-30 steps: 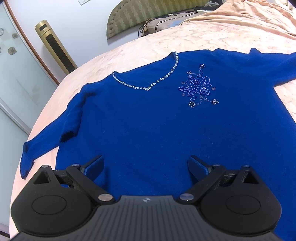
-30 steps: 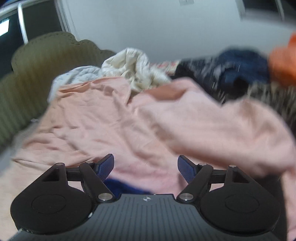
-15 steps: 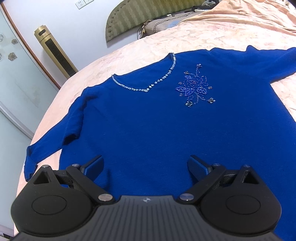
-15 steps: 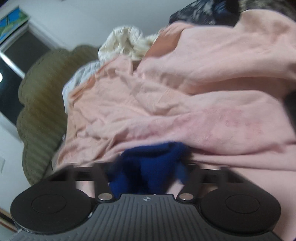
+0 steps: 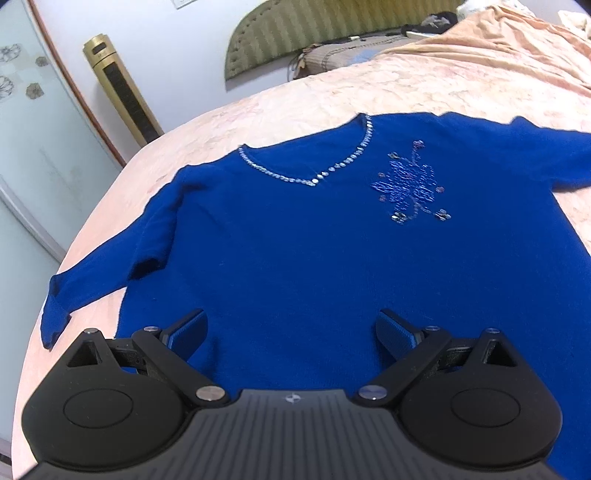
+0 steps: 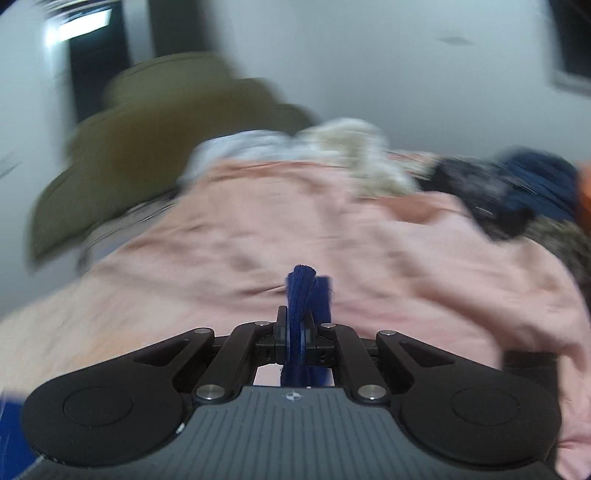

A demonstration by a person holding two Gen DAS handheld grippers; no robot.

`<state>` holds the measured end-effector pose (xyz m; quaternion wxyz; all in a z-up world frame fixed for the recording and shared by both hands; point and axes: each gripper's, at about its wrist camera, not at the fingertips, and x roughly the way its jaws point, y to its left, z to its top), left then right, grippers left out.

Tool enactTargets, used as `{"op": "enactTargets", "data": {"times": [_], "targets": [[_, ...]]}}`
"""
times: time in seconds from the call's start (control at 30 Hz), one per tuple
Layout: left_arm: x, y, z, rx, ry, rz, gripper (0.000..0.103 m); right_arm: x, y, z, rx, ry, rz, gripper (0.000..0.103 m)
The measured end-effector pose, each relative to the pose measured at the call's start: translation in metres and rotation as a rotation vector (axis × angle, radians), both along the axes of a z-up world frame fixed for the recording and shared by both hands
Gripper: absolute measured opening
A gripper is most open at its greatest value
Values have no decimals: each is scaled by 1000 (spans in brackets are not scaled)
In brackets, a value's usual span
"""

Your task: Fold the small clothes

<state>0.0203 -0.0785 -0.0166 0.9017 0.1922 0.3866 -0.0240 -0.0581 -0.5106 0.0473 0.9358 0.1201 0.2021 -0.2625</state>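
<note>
Though the blue sweater [image 5: 295, 258] lies flat and face up on the pink bedspread [image 5: 424, 96], its right sleeve runs out of the left wrist view. It is deep blue, with a sparkling V neckline [image 5: 314, 177] and a beaded flower [image 5: 410, 184] on the chest. The left gripper [image 5: 291, 330] hangs over its hem, jaws wide apart and empty. The right gripper [image 6: 299, 332] is clamped on a blue fold, in a heavily blurred view of piled clothes [image 6: 498, 192].

Sweater [image 5: 295, 240] spread flat on the bed [image 5: 280, 107].
Its neckline points toward the headboard [image 5: 295, 33]; a pillow [image 5: 340, 55] lies before that, and rumpled bedding [image 5: 517, 40] lies at far right.
</note>
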Motion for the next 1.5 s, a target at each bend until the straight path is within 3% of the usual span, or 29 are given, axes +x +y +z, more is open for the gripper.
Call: {"op": "enactTargets", "data": {"times": [0.07, 0.2, 0.43, 0.67, 1.1, 1.37, 1.5], "targets": [[1, 6, 3, -20, -12, 13, 98, 10, 43, 3, -33, -6, 112, 9], [1, 21, 10, -71, -44, 30, 98, 40, 109, 2, 15, -10, 311, 9], [7, 39, 5, -67, -33, 103, 98, 85, 206, -10, 40, 30, 501, 9], [10, 59, 0, -77, -20, 136, 98, 104, 260, -28, 72, 93, 580, 9], [11, 96, -1, -111, -9, 191, 98, 130, 326, -18, 87, 97, 670, 9], [15, 118, 1, -71, -37, 203, 98, 146, 348, -28, 109, 124, 683, 9], [33, 148, 6, -50, -78, 280, 98, 145, 354, -32, 112, 136, 695, 10]]}}
